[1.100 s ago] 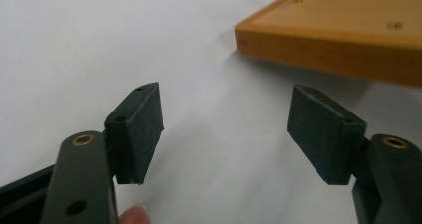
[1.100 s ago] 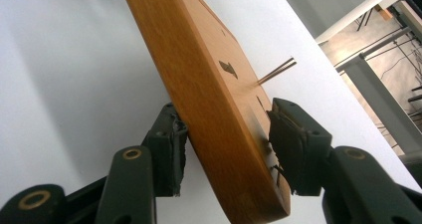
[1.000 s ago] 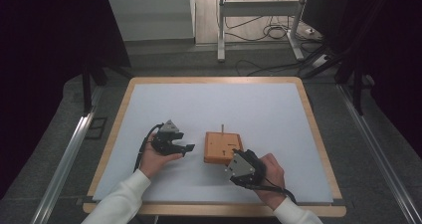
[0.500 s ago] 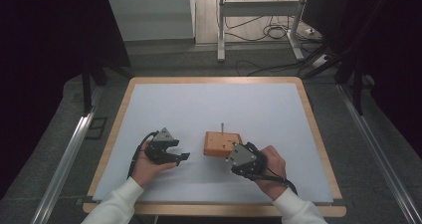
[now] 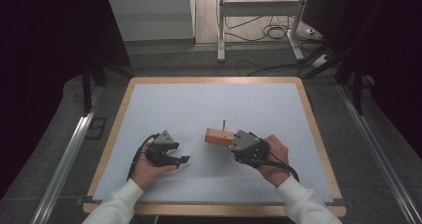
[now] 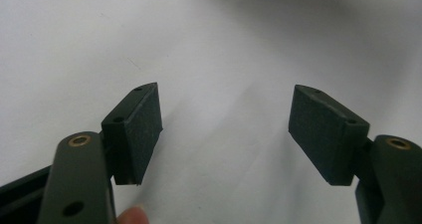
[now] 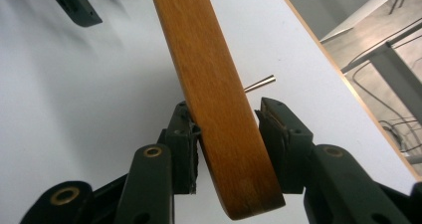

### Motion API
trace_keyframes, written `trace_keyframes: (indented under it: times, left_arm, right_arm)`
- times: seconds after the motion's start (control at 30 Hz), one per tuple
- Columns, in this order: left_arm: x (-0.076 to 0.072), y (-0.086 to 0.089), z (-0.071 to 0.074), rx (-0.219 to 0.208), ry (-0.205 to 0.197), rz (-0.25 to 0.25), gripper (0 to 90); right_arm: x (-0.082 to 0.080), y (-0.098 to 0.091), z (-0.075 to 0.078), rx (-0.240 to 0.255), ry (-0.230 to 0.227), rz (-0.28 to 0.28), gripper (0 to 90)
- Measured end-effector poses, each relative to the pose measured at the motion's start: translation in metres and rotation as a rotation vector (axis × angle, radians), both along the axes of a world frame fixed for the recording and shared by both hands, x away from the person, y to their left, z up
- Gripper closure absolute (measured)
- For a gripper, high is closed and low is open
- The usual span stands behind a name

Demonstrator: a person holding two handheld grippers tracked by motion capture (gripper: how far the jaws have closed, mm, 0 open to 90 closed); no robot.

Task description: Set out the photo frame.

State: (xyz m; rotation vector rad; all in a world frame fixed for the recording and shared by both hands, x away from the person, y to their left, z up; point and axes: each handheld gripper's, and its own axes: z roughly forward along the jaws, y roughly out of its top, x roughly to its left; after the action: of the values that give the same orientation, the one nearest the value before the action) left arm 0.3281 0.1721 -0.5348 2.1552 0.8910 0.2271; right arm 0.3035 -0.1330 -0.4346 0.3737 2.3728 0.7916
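I note my right gripper with its jaws just closing in on the near edge of the wooden block, which lies between the pads, one pad touching; the block sits on the white table mat, a thin metal pin rising from it; my left gripper rests near the block's left, jaws wide, nothing between them.

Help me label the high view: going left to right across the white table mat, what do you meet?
Left gripper, jaws open over bare mat → wooden block with its thin metal pin → right gripper, closing on the block's edge.
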Motion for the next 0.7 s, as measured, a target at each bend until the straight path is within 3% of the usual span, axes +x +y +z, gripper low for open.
trace_keyframes:
  times: [0.37, 0.7]
  left_arm:
    - [0.001, 0.002, 0.0, -0.004, 0.004, 0.004, 28.9]
    - [0.001, 0.001, -0.002, -0.002, 0.006, 0.005, 28.9]
  right_arm:
    - [0.019, 0.002, 0.012, 0.002, 0.047, 0.016, 63.8]
    - [0.025, 0.013, 0.015, -0.029, 0.042, 0.053, 65.5]
